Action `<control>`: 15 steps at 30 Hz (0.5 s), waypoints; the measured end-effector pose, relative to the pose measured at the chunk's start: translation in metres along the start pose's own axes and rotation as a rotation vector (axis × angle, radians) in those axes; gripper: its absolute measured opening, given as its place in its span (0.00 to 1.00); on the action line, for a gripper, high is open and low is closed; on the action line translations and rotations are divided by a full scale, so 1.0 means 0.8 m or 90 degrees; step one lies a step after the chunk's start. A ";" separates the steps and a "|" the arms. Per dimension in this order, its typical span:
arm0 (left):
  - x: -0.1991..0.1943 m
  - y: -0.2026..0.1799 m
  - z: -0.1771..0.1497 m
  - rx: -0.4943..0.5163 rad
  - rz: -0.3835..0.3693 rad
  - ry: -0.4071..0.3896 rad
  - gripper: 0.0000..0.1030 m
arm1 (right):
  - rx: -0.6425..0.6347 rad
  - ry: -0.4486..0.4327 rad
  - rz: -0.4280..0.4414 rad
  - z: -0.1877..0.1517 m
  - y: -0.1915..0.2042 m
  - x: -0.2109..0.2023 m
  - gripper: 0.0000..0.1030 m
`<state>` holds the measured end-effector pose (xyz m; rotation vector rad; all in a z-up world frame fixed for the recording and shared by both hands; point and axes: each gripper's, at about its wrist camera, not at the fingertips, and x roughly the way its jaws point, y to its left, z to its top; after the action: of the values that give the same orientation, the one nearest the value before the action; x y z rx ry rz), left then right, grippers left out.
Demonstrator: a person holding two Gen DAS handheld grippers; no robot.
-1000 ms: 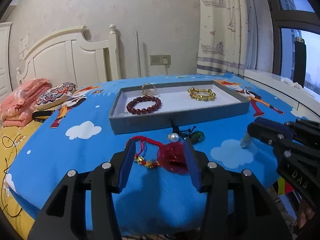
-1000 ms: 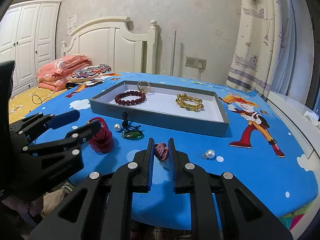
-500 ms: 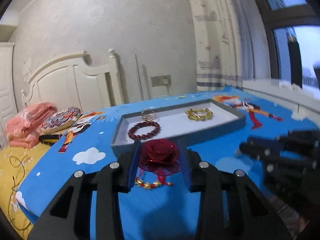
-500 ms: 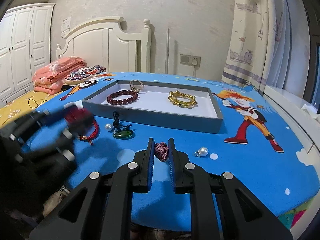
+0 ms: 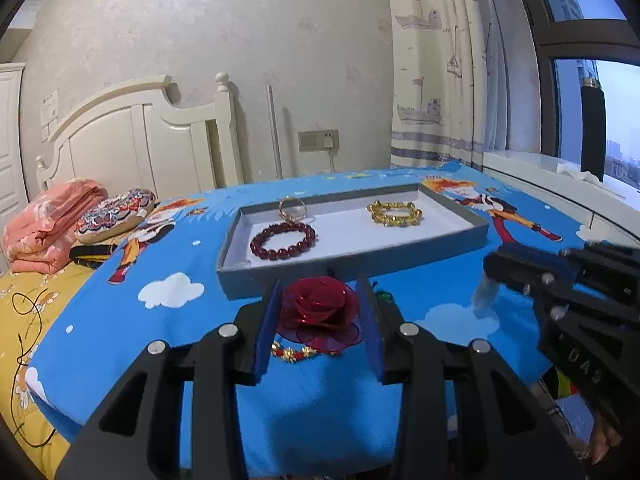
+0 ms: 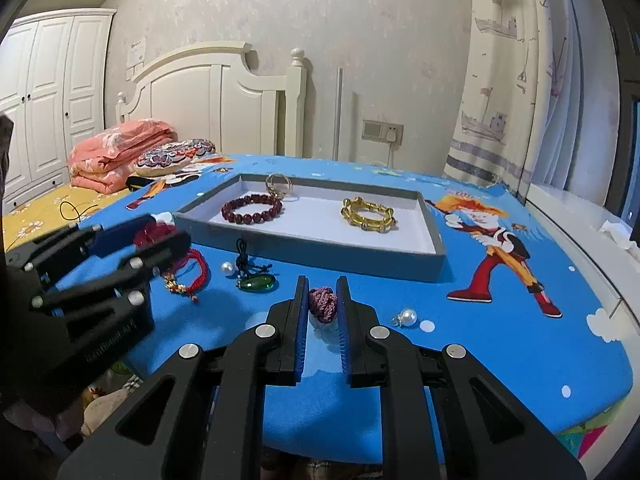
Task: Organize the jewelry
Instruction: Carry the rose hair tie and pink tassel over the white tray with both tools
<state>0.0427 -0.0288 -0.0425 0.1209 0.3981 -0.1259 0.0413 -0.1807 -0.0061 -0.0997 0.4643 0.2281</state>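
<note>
Nearest you, your left tongs [image 5: 318,320] pinch a red fabric rose [image 5: 318,308] between their blue pads, lifting it clear of the blue cartoon-print bench [image 5: 120,312]; its red cord bracelet with gold charms [image 6: 188,276] trails below, and whether the low end touches the cloth cannot be told. Your right tongs [image 6: 322,308] are narrowed around a purple knotted cord ornament [image 6: 322,300], and seem to hold it, though contact is not certain. Just beyond lie a loose pearl [image 6: 407,315], a second pearl [image 6: 227,267] and a green pendant on black cord [image 6: 256,282]. Farther on, the grey tray [image 5: 352,270] already holds a dark red bead bracelet [image 5: 283,238], a gold chain bracelet [image 5: 394,214] and a gold ring [image 5: 293,206].

The risk: the dangling cord may catch the tray's near wall as the rose crosses it, dragging it from a soft, springy grip. A swing could also sweep the pendant or the pearl off the bench. The two tools sit close and may collide.
</note>
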 end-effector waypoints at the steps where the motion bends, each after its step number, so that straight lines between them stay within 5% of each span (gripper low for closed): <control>1: 0.001 0.000 -0.001 0.000 -0.001 0.004 0.36 | -0.001 -0.003 0.000 0.002 0.001 -0.001 0.13; 15: 0.008 0.002 0.014 -0.008 0.011 0.012 0.36 | 0.000 -0.020 0.003 0.027 -0.002 0.002 0.13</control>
<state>0.0528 -0.0298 -0.0343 0.1132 0.4167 -0.1048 0.0525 -0.1788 0.0119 -0.0949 0.4329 0.2345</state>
